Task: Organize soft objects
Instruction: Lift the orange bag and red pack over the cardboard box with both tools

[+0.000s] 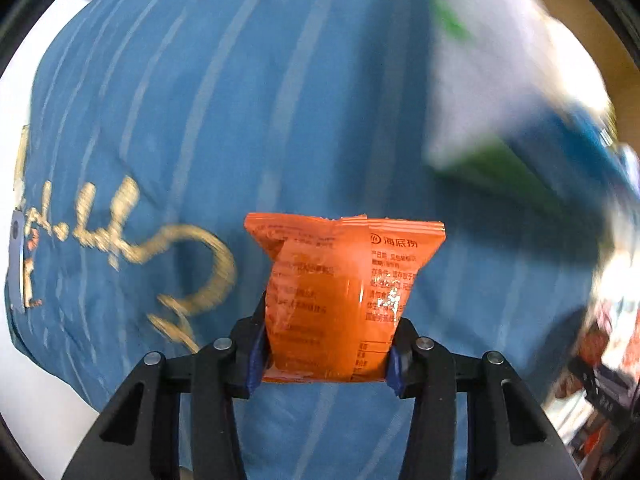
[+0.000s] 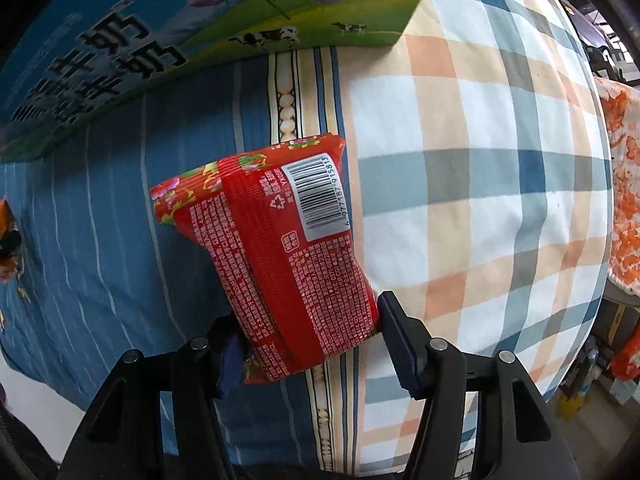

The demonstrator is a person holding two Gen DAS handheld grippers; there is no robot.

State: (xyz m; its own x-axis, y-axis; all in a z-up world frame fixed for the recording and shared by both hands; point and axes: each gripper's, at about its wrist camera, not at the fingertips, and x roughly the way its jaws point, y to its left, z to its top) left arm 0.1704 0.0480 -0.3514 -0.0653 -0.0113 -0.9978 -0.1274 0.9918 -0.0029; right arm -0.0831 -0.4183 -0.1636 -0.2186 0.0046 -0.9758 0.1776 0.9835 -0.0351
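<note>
**Two snack packets held above striped bedding**

While the left gripper (image 1: 326, 354) clamps the lower end of a glossy orange foil snack packet (image 1: 340, 296) above a blue white-striped cloth (image 1: 240, 100), the right gripper (image 2: 310, 354) pinches a red printed plastic snack packet (image 2: 280, 248), tilted, over the seam between blue bedding and a checked orange-and-blue pillow (image 2: 480, 160). A blue-green milk carton box (image 2: 200, 32) sits behind; a blurred box, possibly the same, shows in the left view.
</note>
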